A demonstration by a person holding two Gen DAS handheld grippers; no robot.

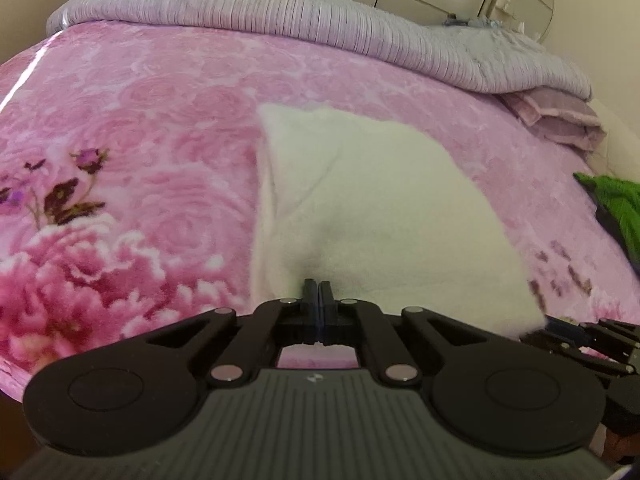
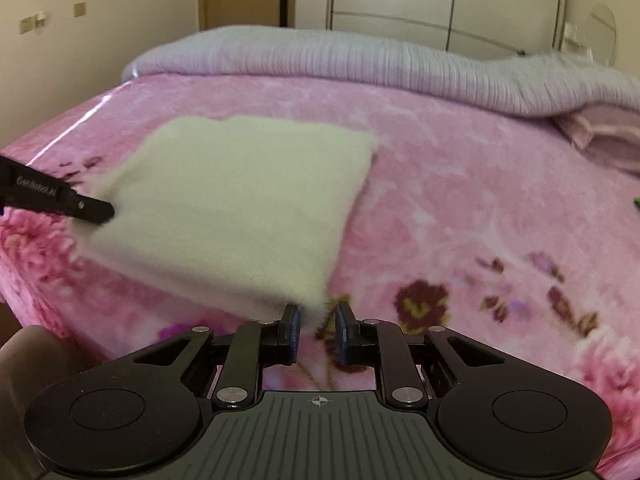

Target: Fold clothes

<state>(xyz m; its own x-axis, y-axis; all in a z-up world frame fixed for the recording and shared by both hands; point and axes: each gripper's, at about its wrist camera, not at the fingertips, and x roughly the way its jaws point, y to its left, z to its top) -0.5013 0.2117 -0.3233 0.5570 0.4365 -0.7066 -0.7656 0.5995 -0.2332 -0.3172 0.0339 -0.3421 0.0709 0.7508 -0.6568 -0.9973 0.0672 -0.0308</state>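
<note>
Around you: green garment (image 1: 616, 208) at the bed's right edge, grey quilt (image 1: 280, 8) along the far edge | white cloth (image 1: 372, 216) mid-blanket (image 1: 140, 120) | your left gripper (image 1: 319, 292) pinches its near edge | right gripper (image 2: 318, 312) narrow, straddling its near corner, grip unclear.

Both cams ride the grippers, tilted down across the bed toward the wardrobe wall at 12 o'clock. Left wrist view sits close over the near edge of the white garment (image 1: 372, 216), pink floral blanket (image 1: 132, 120) spreading 9 to 12. Right wrist view sits at that garment's near-right corner (image 2: 240, 208). Shared: garment, blanket (image 2: 460, 184), lilac quilt (image 1: 280, 12) (image 2: 360, 68) at 12.
</note>
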